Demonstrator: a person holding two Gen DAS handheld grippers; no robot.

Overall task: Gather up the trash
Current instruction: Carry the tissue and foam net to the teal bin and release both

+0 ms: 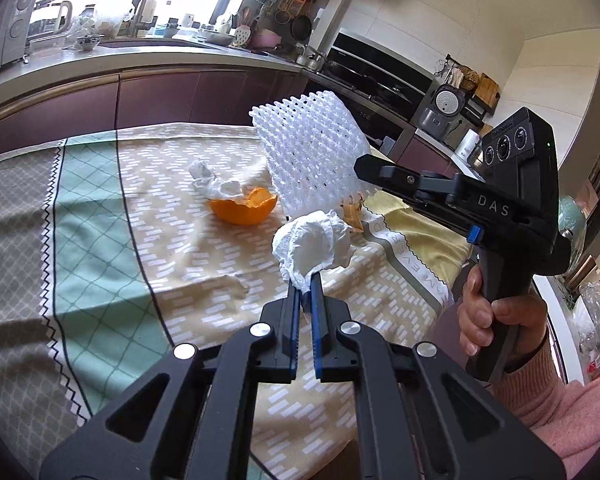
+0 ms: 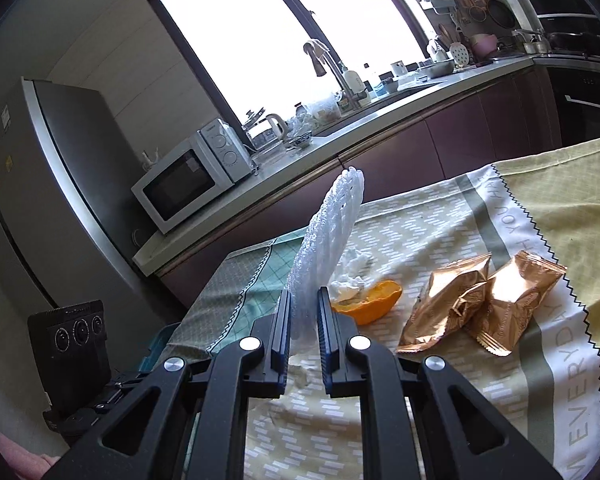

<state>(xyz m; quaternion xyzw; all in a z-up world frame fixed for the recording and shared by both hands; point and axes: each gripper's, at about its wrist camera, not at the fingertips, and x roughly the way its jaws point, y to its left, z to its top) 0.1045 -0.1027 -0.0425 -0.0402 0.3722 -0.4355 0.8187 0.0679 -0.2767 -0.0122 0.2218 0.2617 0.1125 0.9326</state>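
Two pieces of trash are already in hand, one per gripper. The left gripper has its jaws nearly closed on a pinch of a crumpled tissue; the wad bulges out beyond the tips, clear of the cloth, so it hangs from that one pinched corner. The right gripper has its jaws closed on the lower edge of a white foam net, which stands up past the tips; in the left view the same net fans out wide above the right jaws. Gripping each piece by an edge probably suits soft, light things that would squash or slip if taken whole.

Ahead of the jaws, lying on the cloth, remain an orange peel with another tissue touching it, and to the right of the right jaws two foil wrappers, side by side and touching. No bin shows clearly in either view, so where the held pieces go is unclear.
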